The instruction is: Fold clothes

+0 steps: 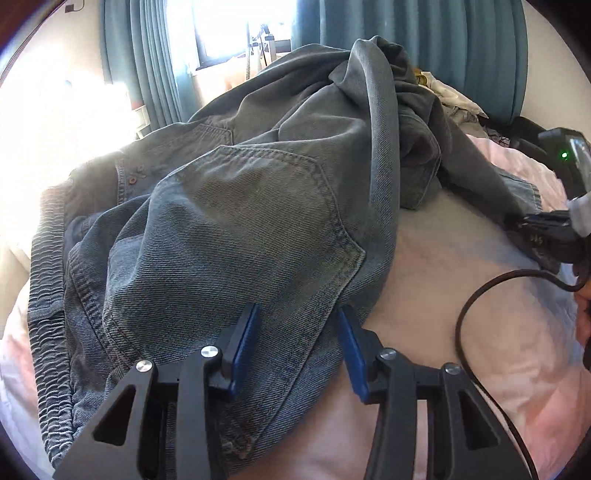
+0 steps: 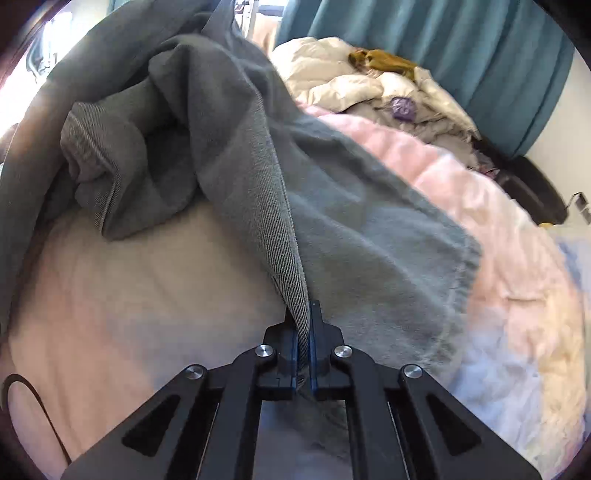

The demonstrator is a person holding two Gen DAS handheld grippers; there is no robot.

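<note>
While twill jeans (image 1: 240,206) bunch | left fingers (image 1: 255,332) apart | right fingers (image 2: 316,332) pinch hem

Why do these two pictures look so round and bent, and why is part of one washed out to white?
Both views come through a fisheye lens, so edges curve and corners go black. In the left wrist view, sunlight through the window bleaches the upper left, while the jeans stay sharp. In the right wrist view, the pink bedcover on the right looks smeared; the denim by the right tool is crisp.
</note>
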